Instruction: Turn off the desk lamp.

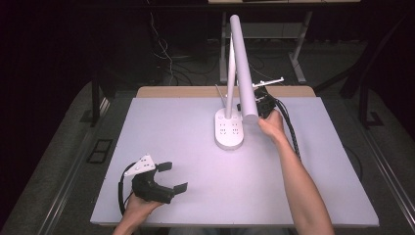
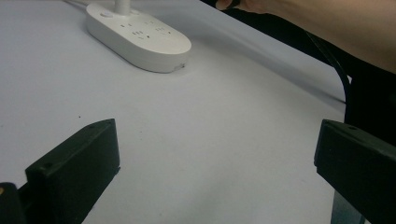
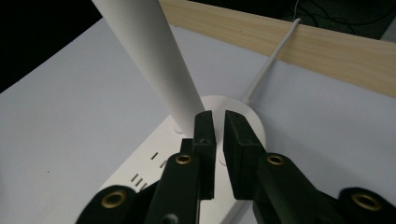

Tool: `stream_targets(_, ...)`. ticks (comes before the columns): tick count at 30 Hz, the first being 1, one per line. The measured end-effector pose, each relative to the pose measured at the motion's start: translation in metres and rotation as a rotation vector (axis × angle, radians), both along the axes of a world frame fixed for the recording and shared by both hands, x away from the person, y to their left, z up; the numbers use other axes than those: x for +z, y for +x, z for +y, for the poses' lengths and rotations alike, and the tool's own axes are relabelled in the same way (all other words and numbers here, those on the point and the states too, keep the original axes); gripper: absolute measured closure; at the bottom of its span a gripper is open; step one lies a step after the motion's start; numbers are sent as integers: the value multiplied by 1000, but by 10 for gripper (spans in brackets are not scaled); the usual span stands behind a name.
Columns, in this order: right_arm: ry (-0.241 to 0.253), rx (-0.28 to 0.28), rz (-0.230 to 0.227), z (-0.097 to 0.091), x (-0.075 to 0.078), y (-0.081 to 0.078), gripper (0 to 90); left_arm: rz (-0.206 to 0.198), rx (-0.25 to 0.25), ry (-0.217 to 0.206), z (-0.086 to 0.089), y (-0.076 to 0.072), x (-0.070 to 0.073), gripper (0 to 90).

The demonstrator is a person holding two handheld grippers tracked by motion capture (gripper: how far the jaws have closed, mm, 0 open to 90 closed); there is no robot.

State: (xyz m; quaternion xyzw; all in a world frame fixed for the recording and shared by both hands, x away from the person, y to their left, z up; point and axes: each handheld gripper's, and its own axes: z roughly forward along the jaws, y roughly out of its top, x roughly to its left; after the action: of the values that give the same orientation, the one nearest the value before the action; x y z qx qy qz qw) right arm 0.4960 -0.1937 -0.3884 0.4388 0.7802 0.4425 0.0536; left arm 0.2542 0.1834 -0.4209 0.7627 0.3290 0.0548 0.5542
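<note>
A white desk lamp stands at the back middle of the table, on an oblong base (image 1: 230, 129) with socket slots. A thin stem (image 1: 230, 73) rises from the base, and a long white lamp head (image 1: 242, 63) slants down to the right. My right gripper (image 1: 259, 105) is at the lower end of that head. In the right gripper view its jaws (image 3: 218, 123) stand nearly together with nothing between them, and the lamp head (image 3: 154, 56) touches the outside of the left jaw. My left gripper (image 1: 174, 176) rests open near the table's front left, pointing at the base (image 2: 140, 35).
The pale table top (image 1: 171, 127) has a wooden strip (image 3: 327, 51) along its far edge. The lamp's white cord (image 3: 271, 65) runs back over that strip. The person's right forearm (image 2: 336, 23) reaches across the right half of the table. Dark floor and cables lie beyond.
</note>
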Motion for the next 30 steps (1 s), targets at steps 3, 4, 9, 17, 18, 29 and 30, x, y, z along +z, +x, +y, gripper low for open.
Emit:
stream_targets(3,-3,-2,3,4,-4,1,886,1,4,-5,1,0,0,0)
stream_targets(4,-7,-3,5,6,-5,1,899,1,5,-6,2,0,0,0)
stream_targets(9,-34,-1,19,13,-14,4,900,1,11,-7,3,1,0,0)
stream_targets(17,-72,-24,39,18,-26,8,900,2,7,-5,3,1,0,0)
stream_targets(18,-76,-24,41,18,-27,8,900,0,6,-5,3,1,0,0)
stream_targets(29,-63,-35,72,20,-37,10,900,4,0,8,1,3,-1,0)
stream_targets(30,-65,-34,67,20,-37,10,900,3,-2,10,0,3,-1,0)
